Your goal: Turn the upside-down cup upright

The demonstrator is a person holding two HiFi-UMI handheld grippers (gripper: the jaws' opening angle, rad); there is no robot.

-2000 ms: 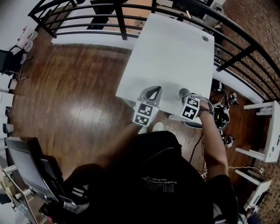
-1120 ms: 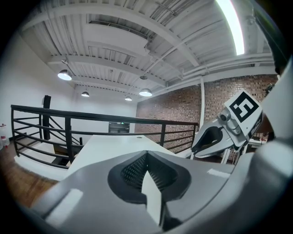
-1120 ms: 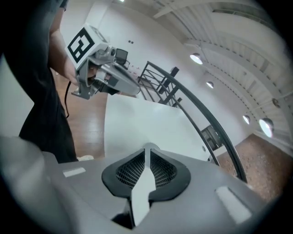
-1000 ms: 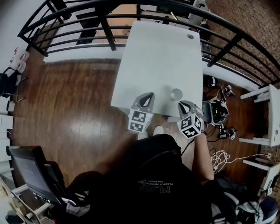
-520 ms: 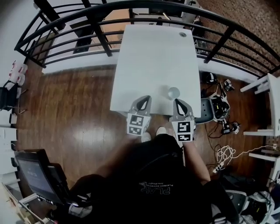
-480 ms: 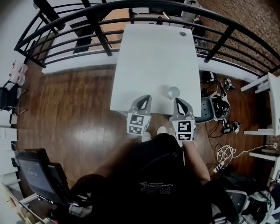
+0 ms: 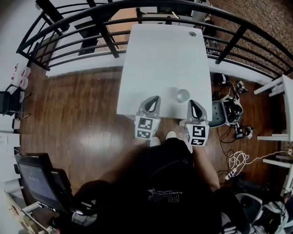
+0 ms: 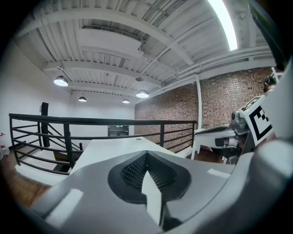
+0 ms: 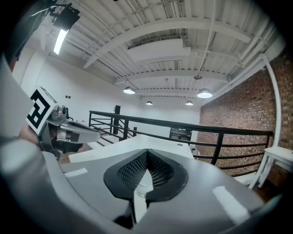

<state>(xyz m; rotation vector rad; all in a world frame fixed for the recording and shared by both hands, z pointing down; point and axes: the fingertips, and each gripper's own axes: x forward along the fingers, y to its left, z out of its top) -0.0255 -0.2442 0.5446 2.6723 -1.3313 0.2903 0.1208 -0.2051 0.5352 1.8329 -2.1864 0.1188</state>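
Standing on the white table [image 7: 160, 55], the clear cup [image 7: 182, 95] sits close to the near edge, toward the near right corner; its mouth reads as an open ring facing up; whether anything lies inside cannot be told.

Cup position: at 1 o'clock from the left gripper [image 7: 157, 98] and at 11 o'clock from the right gripper [image 7: 192, 103]; it is apart from both.

Left gripper: jaws fully together in the left gripper view, nothing between them. Right gripper: jaws likewise fully together in the right gripper view, holding nothing. Both sets of tips lie over the tabletop just inside the near edge.

Open room: bare tabletop runs from the cup toward 12 o'clock, up to a small round grommet [image 7: 192, 33] by the far right corner. A black railing [image 7: 114, 13] bounds the table at 12 o'clock and continues down the right side at 2 o'clock. Wood floor [image 7: 78, 114] lies open at 9 o'clock. A grey chair [image 7: 219, 114] stands just beside the near right corner at 3 o'clock; cables [image 7: 238, 160] lie on the floor at 4 o'clock.
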